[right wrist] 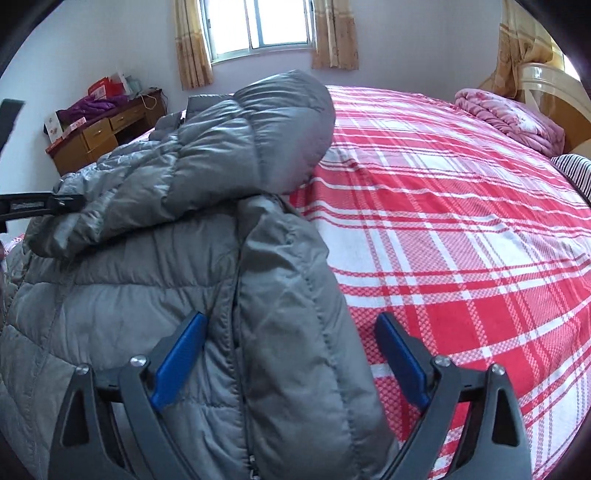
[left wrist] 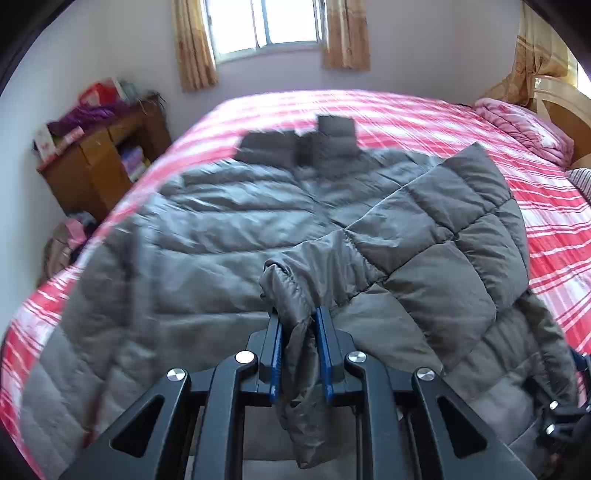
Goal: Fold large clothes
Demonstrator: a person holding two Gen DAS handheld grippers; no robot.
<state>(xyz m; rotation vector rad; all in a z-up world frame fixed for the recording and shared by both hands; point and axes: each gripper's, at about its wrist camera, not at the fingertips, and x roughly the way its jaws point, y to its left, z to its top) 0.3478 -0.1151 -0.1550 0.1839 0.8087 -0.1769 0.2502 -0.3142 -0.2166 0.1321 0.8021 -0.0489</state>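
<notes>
grey jacket sleeve (left wrist: pixel 299 295) in left gripper (left wrist: pixel 298 314)

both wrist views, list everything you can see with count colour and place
puffer jacket: 1, grey, spread on the near left part of the bed, sleeve lifted across it
sleeve cuff: 1, grey, pinched in the left tool
bed sheet: 1, red and white plaid, covering the bed
blanket: 1, pink, bunched at the far right by the headboard
striped fabric: 1, dark and white, right edge of the bed
headboard: 1, cream, far right
desk: 1, brown wood, far left against the wall, purple cloth and boxes on top
window: 1, bright, back wall
curtains: tan, beside the window
left tool: 1, black with blue pads, shut on the cuff
right tool: 1, black with blue pads, open astride the jacket's right edge
</notes>
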